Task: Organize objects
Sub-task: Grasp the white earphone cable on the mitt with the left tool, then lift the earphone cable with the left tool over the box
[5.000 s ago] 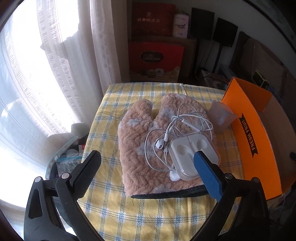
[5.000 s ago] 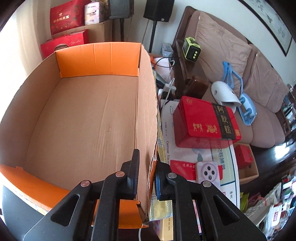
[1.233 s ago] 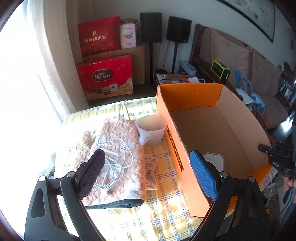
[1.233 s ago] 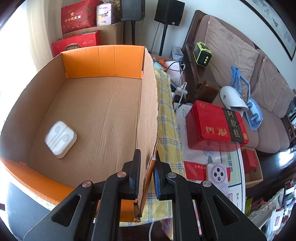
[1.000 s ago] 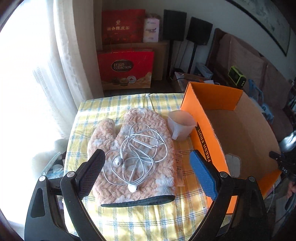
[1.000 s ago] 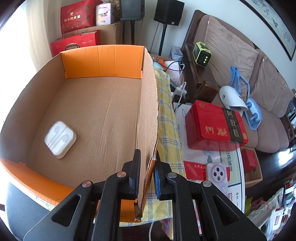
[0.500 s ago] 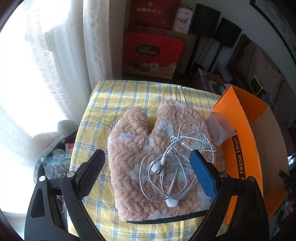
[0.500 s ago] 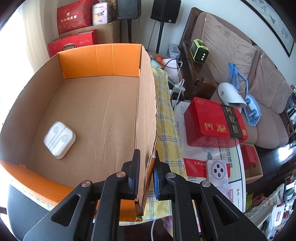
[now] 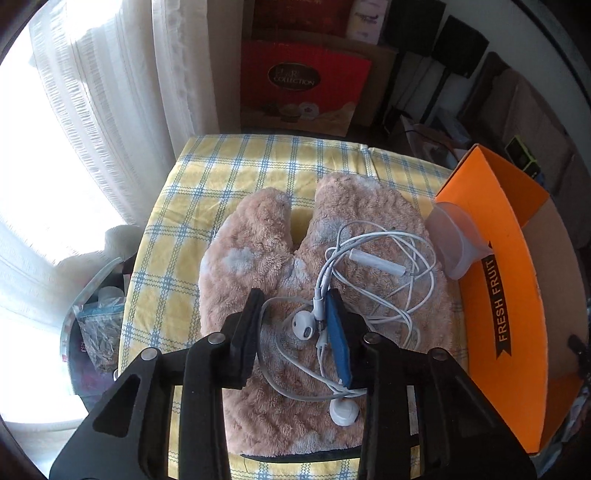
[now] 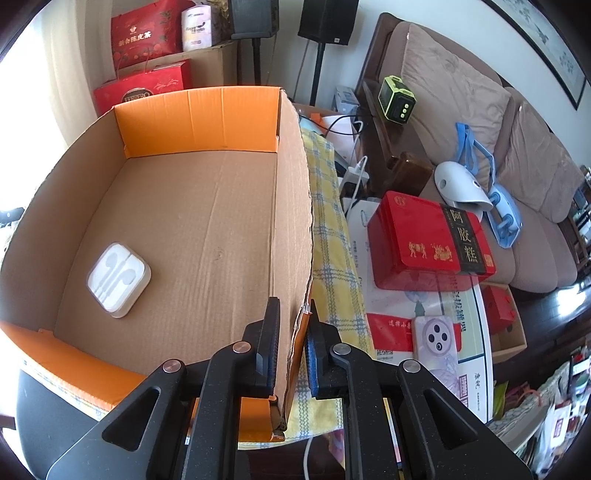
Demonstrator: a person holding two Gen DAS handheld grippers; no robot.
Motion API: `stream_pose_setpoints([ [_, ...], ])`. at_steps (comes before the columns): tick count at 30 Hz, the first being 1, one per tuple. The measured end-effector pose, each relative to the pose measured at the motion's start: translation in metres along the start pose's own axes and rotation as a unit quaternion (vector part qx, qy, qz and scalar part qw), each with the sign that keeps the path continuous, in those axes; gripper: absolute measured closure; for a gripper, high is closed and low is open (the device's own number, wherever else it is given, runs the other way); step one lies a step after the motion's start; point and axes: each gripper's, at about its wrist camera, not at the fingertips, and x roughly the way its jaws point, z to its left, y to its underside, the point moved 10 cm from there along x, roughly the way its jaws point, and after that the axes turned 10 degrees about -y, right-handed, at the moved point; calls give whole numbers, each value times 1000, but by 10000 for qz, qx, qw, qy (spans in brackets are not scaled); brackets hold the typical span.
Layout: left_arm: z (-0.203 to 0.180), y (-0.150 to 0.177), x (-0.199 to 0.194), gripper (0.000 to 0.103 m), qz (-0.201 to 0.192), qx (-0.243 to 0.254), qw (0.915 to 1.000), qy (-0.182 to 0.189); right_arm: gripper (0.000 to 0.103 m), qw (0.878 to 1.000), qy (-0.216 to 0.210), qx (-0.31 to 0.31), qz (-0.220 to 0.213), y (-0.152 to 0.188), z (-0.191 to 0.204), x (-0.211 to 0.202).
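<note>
Checked tablecloth, left gripper angled down closing around earphones, right gripper clamping box wall

1. This is a home living room: a brown cushioned sofa runs along the wall under a framed picture.
2. Sheer white curtains hang over a bright window.
3. Red gift bags and black speakers on stands crowd the back wall.
4. A yellow checked cloth covers the bench.
5. A red tin and household clutter lie on a low glass table beside the sofa.
</note>
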Motion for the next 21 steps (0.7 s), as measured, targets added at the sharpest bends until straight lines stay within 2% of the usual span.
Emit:
stream_pose_setpoints([
  [1, 0, -1, -2, 81, -54, 24, 10000, -44, 92, 10000, -1, 1, 0, 0, 0, 0],
  [2, 0, -1, -4, 89, -90, 40, 9999, -55, 92, 10000, -3, 3, -4, 0, 0, 0],
  [6, -2, -4, -18, 97, -195, -48, 9998, 90, 92, 10000, -4, 0, -4, 0, 0, 0],
  [14, -24, -17, -65, 97, -594, 102, 9969, 501, 92, 10000, 3, 1, -8, 0, 0, 0],
  [21, -63, -25, -124, 97, -991, 354, 9879, 1141, 92, 10000, 5, 0, -6, 0, 0, 0],
])
